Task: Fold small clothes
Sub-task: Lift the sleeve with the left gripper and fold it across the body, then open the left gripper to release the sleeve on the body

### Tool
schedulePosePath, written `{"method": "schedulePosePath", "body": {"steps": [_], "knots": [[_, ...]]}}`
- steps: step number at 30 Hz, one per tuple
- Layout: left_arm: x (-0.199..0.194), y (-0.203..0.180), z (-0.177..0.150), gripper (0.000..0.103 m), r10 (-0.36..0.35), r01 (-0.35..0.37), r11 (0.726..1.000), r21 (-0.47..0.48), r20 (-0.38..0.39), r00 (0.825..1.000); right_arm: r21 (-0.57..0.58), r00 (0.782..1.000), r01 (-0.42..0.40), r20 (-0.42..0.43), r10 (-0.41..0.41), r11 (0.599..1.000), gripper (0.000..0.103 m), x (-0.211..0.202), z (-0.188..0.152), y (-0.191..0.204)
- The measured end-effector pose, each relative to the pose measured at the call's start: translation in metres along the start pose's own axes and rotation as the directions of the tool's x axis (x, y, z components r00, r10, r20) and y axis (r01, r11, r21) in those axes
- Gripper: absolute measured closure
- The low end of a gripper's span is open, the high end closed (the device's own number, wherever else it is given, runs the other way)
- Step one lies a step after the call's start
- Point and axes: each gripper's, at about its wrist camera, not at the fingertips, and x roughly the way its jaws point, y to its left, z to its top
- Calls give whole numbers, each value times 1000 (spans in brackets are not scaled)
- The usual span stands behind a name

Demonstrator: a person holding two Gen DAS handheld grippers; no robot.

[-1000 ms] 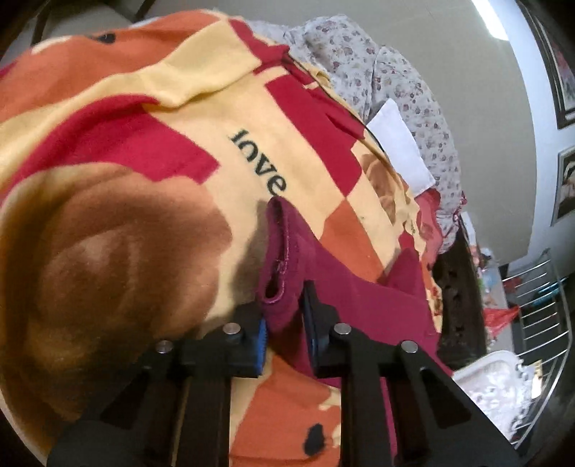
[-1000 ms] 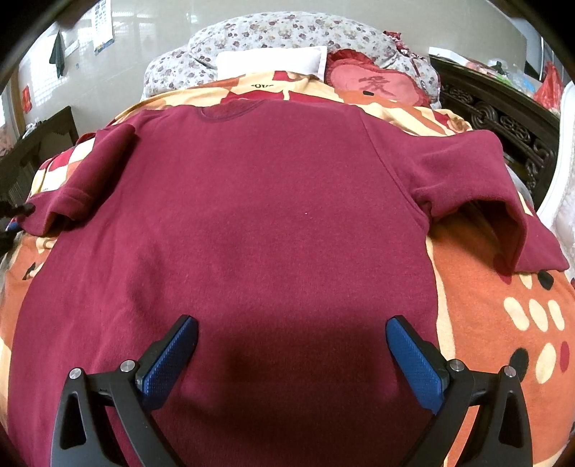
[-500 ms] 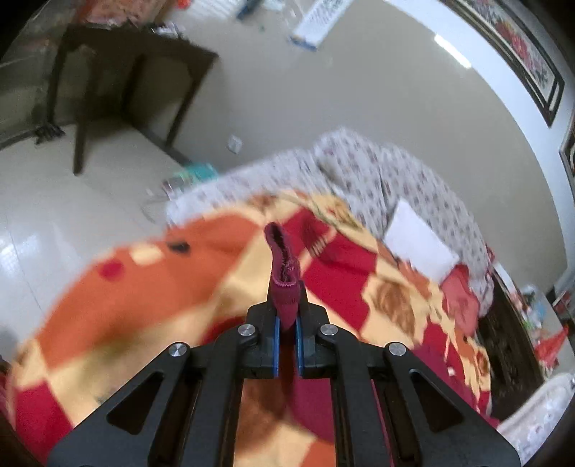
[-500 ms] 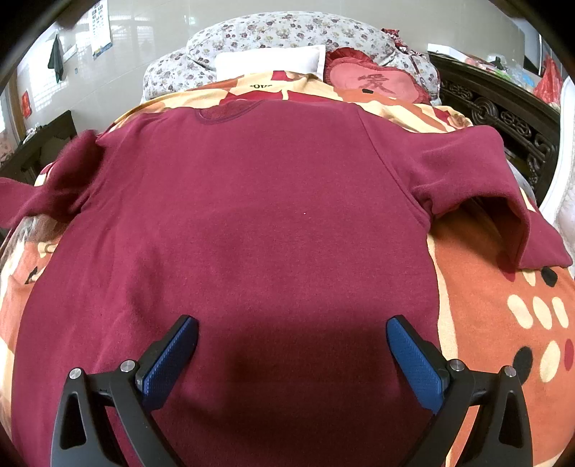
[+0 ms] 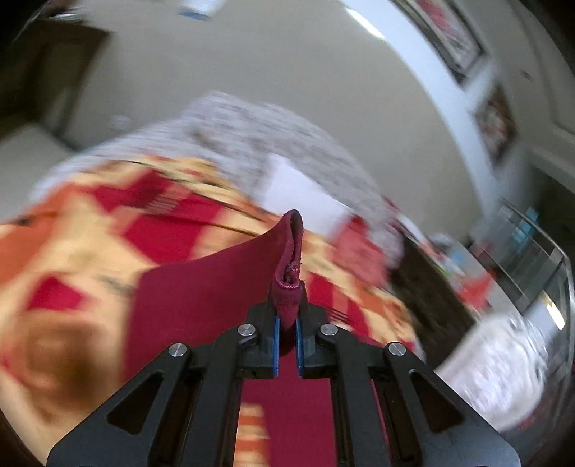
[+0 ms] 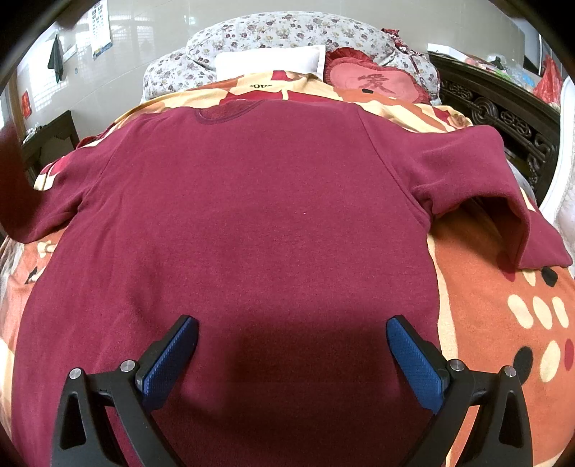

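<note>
Left gripper (image 5: 286,332) is clamped on the cuff (image 5: 287,287) of the shirt's left sleeve. Cuff hem stands up between the blue pads (image 5: 276,336), stitching visible on its edge. From the cuff, the sleeve (image 5: 201,287) stretches down and left in a taut sheet, lifted off the blanket (image 5: 72,258). Left view is motion-blurred, so background detail is rough: floral bedding (image 5: 258,143), a white pillow (image 5: 298,190), probably framed pictures (image 5: 452,36) on the wall.

Right gripper (image 6: 291,354) is wide open, holding nothing. It hovers low over the shirt's lower body, pads (image 6: 169,359) spread apart, its shadow on the fabric between them. Can't tell if the tips touch the cloth.

Shirt (image 6: 251,215): maroon, lying flat on the blanket (image 6: 503,305), collar (image 6: 230,111) at the far end toward the pillows. Body looks smooth. Right sleeve (image 6: 485,179) lies out to the side, bent over on itself, its cuff end resting on the orange part of the blanket. Left sleeve (image 6: 54,197) runs off toward the left edge of the right view; a dark maroon blur at that edge is likely the raised part.

At the head of the bed: white pillow (image 6: 269,61), red heart cushion (image 6: 373,81), floral bedding (image 6: 287,32) behind them. Dark carved frame (image 6: 503,115) along the right side of the bed.
</note>
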Motion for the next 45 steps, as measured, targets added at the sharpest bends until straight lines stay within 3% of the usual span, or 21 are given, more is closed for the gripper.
{"method": "schedulePosePath", "body": {"steps": [3,7,11,13,16,18,19,23,25,27,32,35,39,40,43,45], "knots": [[53,-61,-34,98,-98,103,993,51,-86,991,4,1000,-6,3,6,1000,0,0,0,-1],[114,-112,-80,98,-146,161,985,62,-196,970,12,1000,-14,11,13,1000,0,0,-1,-3],[164,-152,-124,98,-161,193,978,78,-302,940,26,1000,-23,20,22,999,0,1,-1,-4],[185,-171,-140,98,-185,229,970,86,-358,915,32,999,-26,23,25,999,0,1,-1,-5],[202,-192,-157,98,-207,274,956,104,-421,883,45,999,-37,28,36,998,0,2,-1,-7],[206,-195,-165,98,-207,285,951,116,-443,872,50,999,-42,28,41,998,0,3,0,-8],[211,-197,-169,98,-206,289,951,112,-470,858,52,999,-44,29,42,998,0,3,0,-8],[218,-193,-176,98,-181,281,953,114,-530,828,52,999,-40,30,39,998,0,4,1,-8],[217,-194,-176,91,-173,277,954,114,-545,820,55,999,-42,30,41,998,0,5,2,-9],[214,-193,-176,64,-188,286,954,91,-562,805,51,999,-37,28,35,998,0,5,2,-9],[190,-188,-165,61,-210,311,946,91,-556,804,49,999,-30,24,29,998,0,6,3,-10],[163,-171,-148,61,-157,273,948,166,-502,851,52,999,-34,17,33,998,0,6,3,-11],[133,-119,-126,61,31,90,956,280,-401,916,73,999,-52,-5,52,996,1,0,9,-15],[126,-101,-122,61,83,35,953,299,-370,925,76,997,-77,20,76,994,6,-8,15,-16],[117,-54,-114,61,161,-68,959,276,-331,930,47,986,-72,154,64,996,8,-32,49,-21],[116,-25,-112,61,174,-113,974,197,-330,928,-7,980,-95,174,95,995,9,-29,76,-13]]}}
